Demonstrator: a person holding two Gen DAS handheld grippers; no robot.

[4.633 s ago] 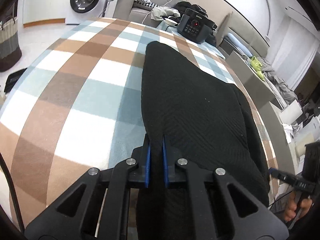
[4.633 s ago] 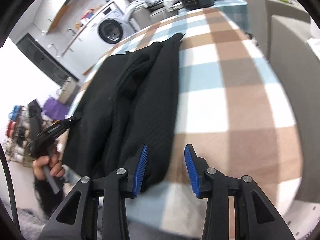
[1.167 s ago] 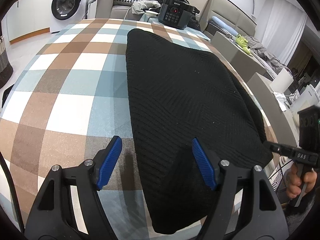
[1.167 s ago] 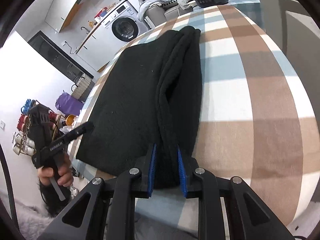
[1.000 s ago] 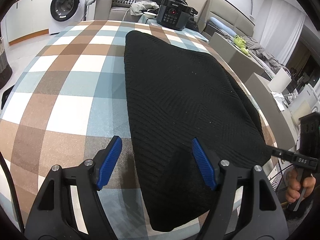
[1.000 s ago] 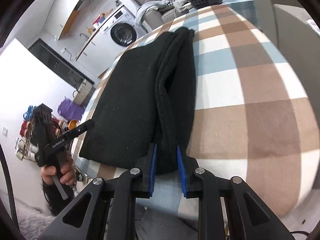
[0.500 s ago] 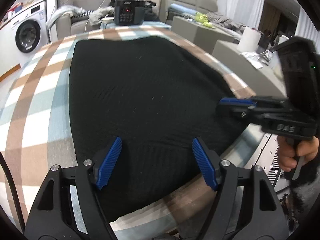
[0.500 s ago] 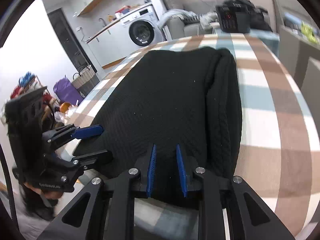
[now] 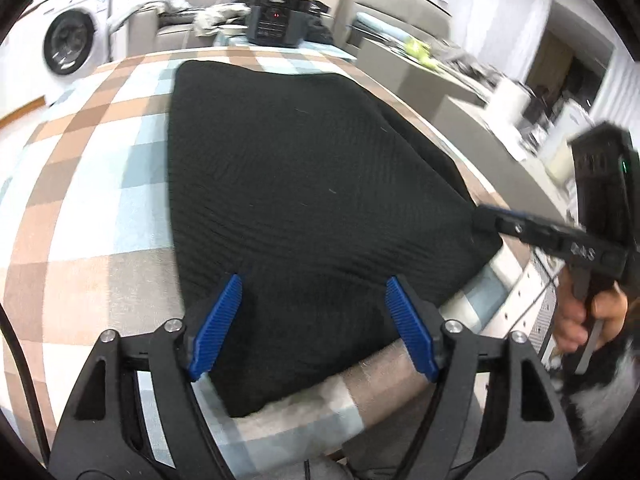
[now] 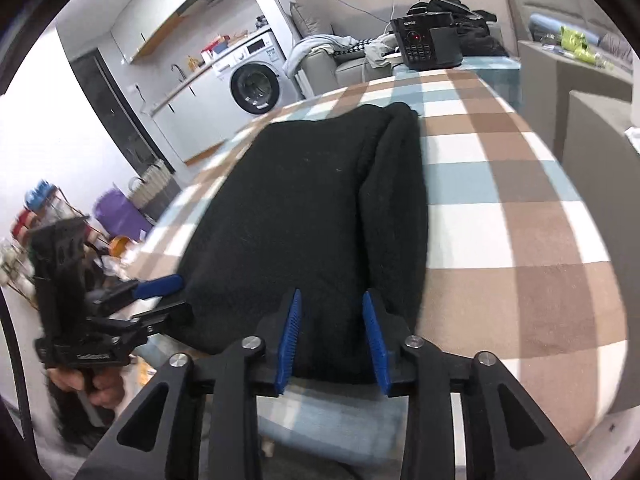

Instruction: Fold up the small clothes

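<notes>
While left gripper [image 9: 312, 322] jaws gape wide over black garment [image 9: 304, 184], right gripper [image 10: 332, 338] jaws just opening (fold between, released).

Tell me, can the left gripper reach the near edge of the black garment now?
Probably yes: the left gripper hangs open right over the black garment, its near edge between the jaws, nothing blocking.

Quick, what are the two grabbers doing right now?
Left gripper: open, holding nothing, over the black garment.
Right gripper: jaws just opening, garment edge between them, not pinched.

Each black tool [image 9: 312, 328] has ribbed blue pads [image 10: 289, 340], silver screws [image 10: 253, 342] and triangular cut-outs.
</notes>
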